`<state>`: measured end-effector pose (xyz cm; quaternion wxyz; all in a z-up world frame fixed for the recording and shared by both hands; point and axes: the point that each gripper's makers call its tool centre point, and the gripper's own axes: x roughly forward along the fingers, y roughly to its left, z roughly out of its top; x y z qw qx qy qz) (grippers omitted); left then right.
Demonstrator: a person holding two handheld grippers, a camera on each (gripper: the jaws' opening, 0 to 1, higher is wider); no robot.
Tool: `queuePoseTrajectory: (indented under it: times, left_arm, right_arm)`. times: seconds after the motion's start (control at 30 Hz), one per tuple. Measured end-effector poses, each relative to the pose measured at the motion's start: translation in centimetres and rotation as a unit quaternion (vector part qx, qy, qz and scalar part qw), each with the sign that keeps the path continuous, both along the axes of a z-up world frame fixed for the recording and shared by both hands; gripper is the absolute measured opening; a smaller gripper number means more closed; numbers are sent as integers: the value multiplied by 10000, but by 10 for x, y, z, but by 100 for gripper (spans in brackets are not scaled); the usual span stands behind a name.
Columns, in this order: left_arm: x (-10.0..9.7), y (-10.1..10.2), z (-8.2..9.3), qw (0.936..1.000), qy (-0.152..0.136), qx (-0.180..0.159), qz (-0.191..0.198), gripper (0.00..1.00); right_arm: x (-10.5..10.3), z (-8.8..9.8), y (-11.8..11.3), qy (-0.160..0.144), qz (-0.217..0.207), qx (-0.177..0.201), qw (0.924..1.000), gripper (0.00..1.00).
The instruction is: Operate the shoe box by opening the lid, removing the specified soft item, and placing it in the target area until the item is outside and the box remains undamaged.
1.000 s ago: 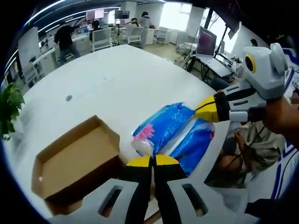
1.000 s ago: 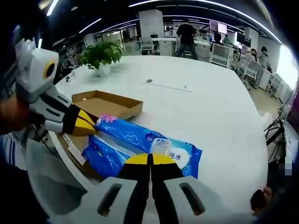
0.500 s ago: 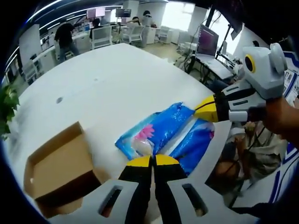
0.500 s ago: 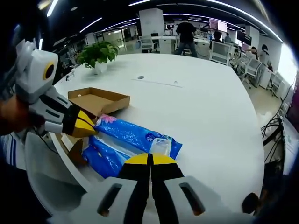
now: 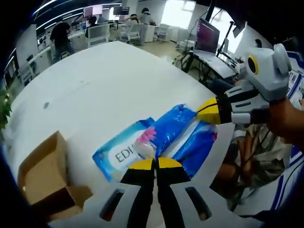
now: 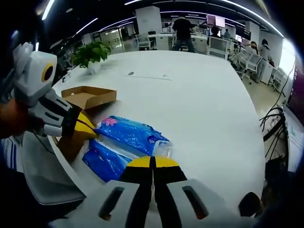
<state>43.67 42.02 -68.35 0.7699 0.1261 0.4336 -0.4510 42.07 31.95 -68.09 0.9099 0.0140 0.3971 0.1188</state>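
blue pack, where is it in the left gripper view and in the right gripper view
Left gripper view: the blue pack lies low in the middle, just above that view's own shut jaws, with the right gripper pinching its upper right end.
Right gripper view: the blue pack sits low, left of the middle, with the left gripper pinching its left end.
Shared landmark: the open cardboard box on the white table.

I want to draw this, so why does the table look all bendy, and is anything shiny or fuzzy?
Left gripper view: the fisheye lens bends the white table into a curve; the blue pack shows shiny glints, and the far desks look soft. Right gripper view: the table bulges the same way, ceiling lights curve overhead, a window glares white at the right, and the pack glints too.
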Motion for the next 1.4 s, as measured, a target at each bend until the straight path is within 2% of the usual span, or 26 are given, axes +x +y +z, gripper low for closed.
queuePoseTrajectory:
  times: [0.43, 0.77, 1.1, 1.4]
  left_arm:
    - [-3, -50, -9, 9996, 106, -200, -147, 0]
    - [4, -85, -17, 9991, 183, -252, -286, 0]
    - [9, -99, -20, 9987, 221, -344, -289, 0]
    - [10, -105, -33, 9989, 208, -338, -263, 0]
  right_arm:
    - [0, -4, -54, 16, -282, -87, 9996, 0]
    - [3, -11, -84, 39, -490, -127, 9987, 0]
    - [9, -16, -101, 36, -540, -184, 9984, 0]
    - [11, -28, -106, 66, -487, -255, 9985, 0]
